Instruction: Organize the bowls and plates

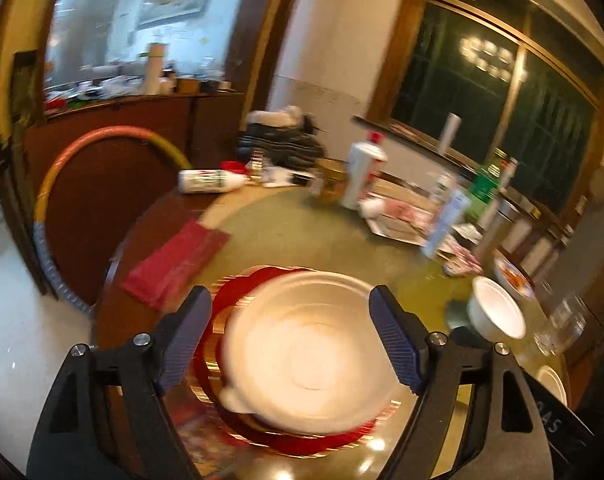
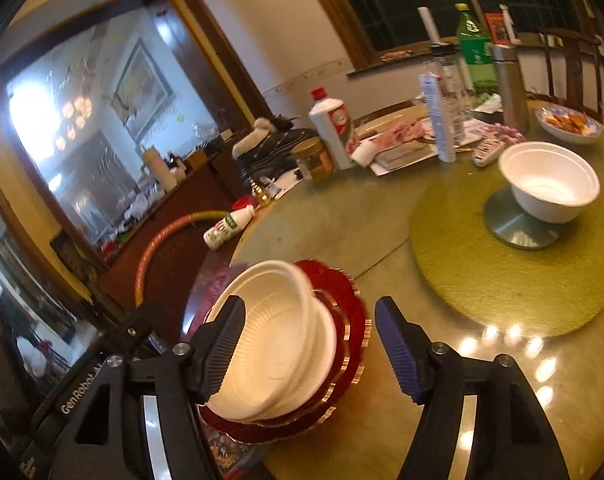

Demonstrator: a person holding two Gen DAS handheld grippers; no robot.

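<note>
Two hand-held grippers angled down, jaws apart, over stacked bowls

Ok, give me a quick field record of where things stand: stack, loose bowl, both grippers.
stack: white bowls nested on red gold-rimmed plates, near table edge
loose bowl: single white bowl on the metal hub at the centre of the green turntable mat
food dish: patterned dish with orange food, far side
left gripper: open, fingers either side of the stack, nothing held
right gripper: open, nothing held
remaining: loose bowl not yet on stack
</note>
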